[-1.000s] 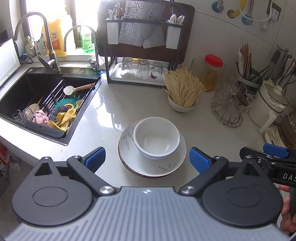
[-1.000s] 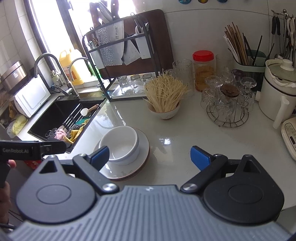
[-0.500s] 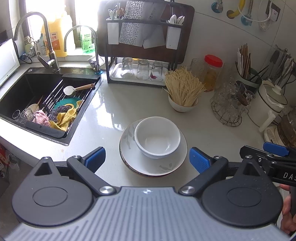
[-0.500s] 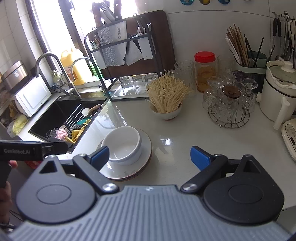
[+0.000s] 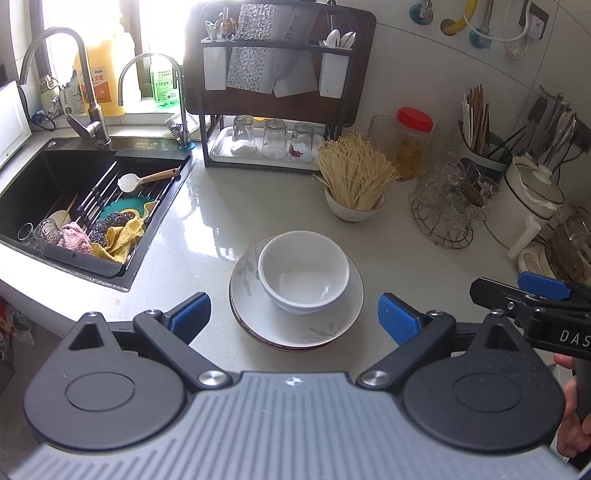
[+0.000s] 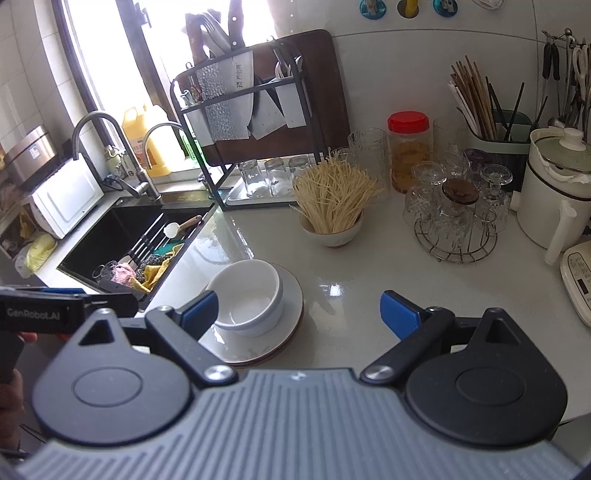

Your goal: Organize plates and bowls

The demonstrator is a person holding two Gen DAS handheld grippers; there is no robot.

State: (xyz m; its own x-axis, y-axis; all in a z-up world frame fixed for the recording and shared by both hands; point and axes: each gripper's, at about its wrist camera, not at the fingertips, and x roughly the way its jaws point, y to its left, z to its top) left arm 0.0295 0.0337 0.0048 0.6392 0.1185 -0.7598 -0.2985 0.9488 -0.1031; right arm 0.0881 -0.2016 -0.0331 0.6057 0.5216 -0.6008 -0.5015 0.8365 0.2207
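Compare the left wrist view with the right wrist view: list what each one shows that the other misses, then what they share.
Only the left wrist view shows the green bottle on the windowsill, the wall socket, and the right gripper entering from the side, open.

Only the right wrist view shows the white appliance left of the sink and the knife handles above the rack.

Both show the white bowl resting on stacked plates, the bowl of noodles, the red-lidded jar, and the sink. The left gripper is open.
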